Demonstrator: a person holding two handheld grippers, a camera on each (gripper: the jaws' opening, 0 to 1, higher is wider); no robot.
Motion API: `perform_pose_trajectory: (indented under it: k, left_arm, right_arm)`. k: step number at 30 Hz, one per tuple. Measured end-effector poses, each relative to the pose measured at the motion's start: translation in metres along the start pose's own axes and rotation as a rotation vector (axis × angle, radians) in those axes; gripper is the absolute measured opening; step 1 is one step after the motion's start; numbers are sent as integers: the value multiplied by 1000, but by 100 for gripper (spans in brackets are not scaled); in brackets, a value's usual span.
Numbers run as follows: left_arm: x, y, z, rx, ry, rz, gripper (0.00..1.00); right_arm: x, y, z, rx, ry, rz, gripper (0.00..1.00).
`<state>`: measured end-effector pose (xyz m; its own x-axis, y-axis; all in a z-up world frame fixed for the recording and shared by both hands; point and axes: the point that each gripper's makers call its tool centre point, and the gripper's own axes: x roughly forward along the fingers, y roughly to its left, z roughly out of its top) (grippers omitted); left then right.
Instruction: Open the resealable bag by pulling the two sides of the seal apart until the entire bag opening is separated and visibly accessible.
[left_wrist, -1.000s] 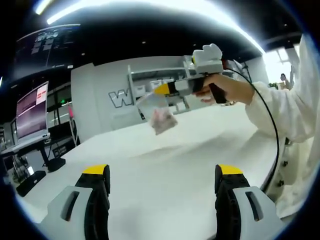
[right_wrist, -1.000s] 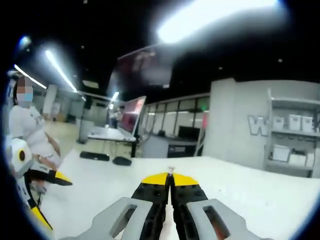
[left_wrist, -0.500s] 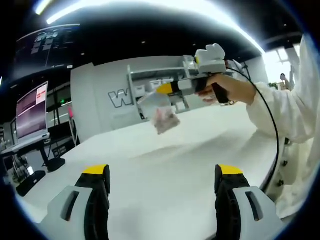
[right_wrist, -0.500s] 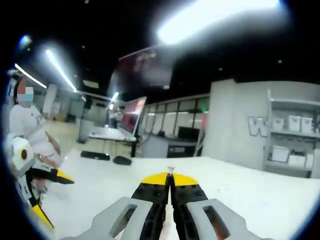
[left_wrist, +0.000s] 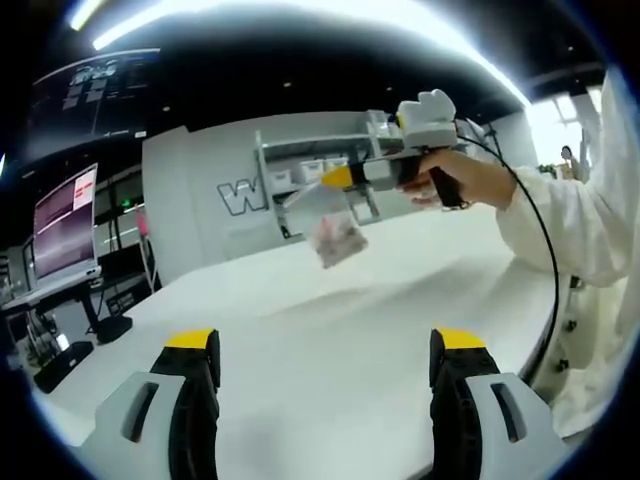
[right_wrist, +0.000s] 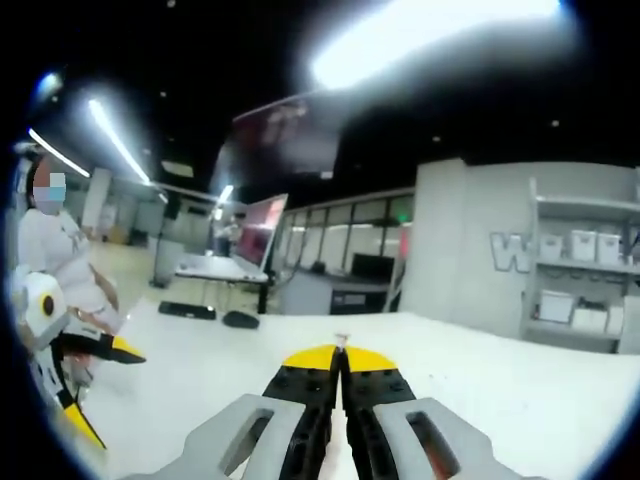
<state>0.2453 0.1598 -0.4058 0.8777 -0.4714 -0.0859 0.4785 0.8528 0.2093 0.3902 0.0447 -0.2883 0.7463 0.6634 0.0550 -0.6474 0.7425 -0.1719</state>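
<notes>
A small clear resealable bag (left_wrist: 336, 234) with pinkish contents hangs in the air above the white table (left_wrist: 330, 320). My right gripper (left_wrist: 328, 180), held by a hand in a white sleeve, is shut on the bag's top edge. In the right gripper view its yellow-tipped jaws (right_wrist: 341, 353) are pressed together with a thin sliver of the bag's edge between them. My left gripper (left_wrist: 325, 342) stands open low over the table, well short of the bag, with nothing between its jaws. It also comes into the right gripper view at the left edge (right_wrist: 95, 388).
A shelf (left_wrist: 300, 160) with white boxes stands against the grey wall behind the table. A keyboard (right_wrist: 186, 311) and a mouse (right_wrist: 240, 320) lie at the table's far side. A cable (left_wrist: 540, 240) trails from the right gripper. Monitors (left_wrist: 62, 222) stand on the left.
In the left gripper view the right gripper has moved a little to the right with the bag, which has swung up slightly. The left gripper stays open.
</notes>
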Motion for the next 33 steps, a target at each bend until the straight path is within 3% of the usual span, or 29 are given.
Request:
perform_pose_trajectory:
  k: [33]
  left_arm:
    - [0, 2, 2, 7, -2, 6, 85]
  right_arm:
    - [-29, -11, 0, -2, -8, -30, 0]
